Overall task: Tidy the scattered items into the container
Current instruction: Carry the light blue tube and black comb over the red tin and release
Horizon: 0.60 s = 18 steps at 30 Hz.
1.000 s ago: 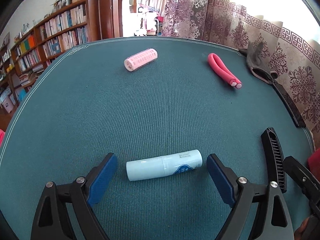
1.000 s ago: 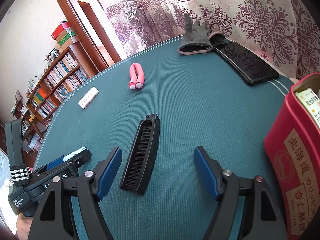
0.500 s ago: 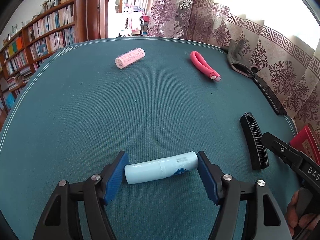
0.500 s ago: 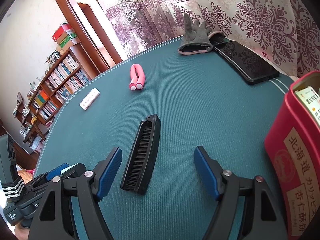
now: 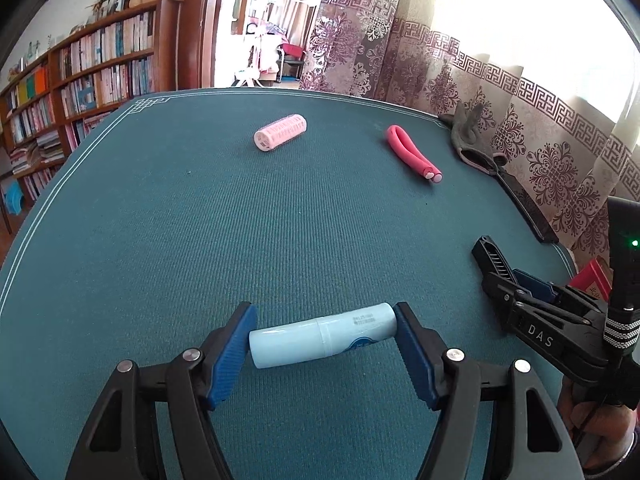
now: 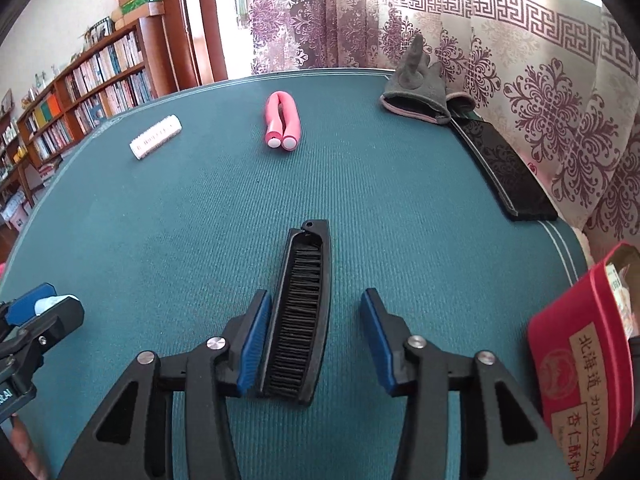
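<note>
Clamping my left gripper point(image 5: 322, 338) end to end on the pale blue tube point(image 5: 323, 337), I hold it crosswise, both pads touching its ends. My right gripper point(image 6: 316, 346) is closing around the black folding comb point(image 6: 301, 314): its long axis runs away from me, the left pad beside it, the right pad still apart. Only the right view shows the red tin point(image 6: 582, 364) at the table's point(image 6: 200, 220) right edge; the pink curler point(image 5: 281, 133) and bent foam roller point(image 5: 412, 152) lie beyond.
</note>
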{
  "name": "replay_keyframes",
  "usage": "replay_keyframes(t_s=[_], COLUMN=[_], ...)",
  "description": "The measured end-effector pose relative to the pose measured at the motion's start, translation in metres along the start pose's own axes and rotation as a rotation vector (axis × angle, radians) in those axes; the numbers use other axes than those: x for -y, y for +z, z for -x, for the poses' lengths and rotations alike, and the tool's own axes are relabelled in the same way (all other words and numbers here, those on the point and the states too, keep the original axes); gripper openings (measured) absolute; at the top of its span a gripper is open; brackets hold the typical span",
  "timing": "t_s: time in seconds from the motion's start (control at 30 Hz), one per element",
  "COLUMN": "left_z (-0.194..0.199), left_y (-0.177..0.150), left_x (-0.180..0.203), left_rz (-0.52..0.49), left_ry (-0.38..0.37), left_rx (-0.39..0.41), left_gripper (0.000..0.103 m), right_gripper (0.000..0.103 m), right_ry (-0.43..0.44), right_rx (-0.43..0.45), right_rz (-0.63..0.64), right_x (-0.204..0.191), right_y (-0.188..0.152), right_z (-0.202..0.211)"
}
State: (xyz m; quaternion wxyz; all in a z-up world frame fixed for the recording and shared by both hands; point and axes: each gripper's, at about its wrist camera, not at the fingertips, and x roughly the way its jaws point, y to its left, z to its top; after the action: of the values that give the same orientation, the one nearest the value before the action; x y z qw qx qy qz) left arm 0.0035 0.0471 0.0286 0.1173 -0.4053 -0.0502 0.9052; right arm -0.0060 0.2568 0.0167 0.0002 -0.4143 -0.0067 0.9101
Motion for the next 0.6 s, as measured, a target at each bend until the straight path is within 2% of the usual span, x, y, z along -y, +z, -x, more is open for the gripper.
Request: replay_keyframes(t_s=[0.03,0.07,0.13,0.27,0.47,0.6], left_z=[0.001,0.002,0.004,0.009,0.014,0.017], left_y=[0.000,-0.001,-0.001,0.000,0.002,0.005], left_x=[-0.001,-0.002,-0.002,0.000,0.022,0.048], left_rz=[0.001,0.002,0.005,0.003,-0.037,-0.082], left_ry=[-0.003,-0.007,-0.014,-0.027,-0.061,-0.105], left_rx=[0.002,0.003,0.007,0.016,0.026,0.027], left_gripper=[0.071,0.071,0.071,0.071,0.071,0.071], right_gripper=[0.031,0.029,0.029,0.029,0.029,0.029], right_ry=[0.007,0.004,0.006,0.096,0.092,0.055], right_rx=[0.001,0.002,0.001,0.013,0.115,0.189], right_rz=[0.013,0.019,0.008,-0.099,-0.186,-0.225], right_x=[-0.002,-0.004,-0.003,0.013,0.045,0.070], right_y=[0.000,0.000,-0.002,-0.007,-0.014,-0.022], right_z=[0.000,0.001,0.003,0.020,0.072,0.111])
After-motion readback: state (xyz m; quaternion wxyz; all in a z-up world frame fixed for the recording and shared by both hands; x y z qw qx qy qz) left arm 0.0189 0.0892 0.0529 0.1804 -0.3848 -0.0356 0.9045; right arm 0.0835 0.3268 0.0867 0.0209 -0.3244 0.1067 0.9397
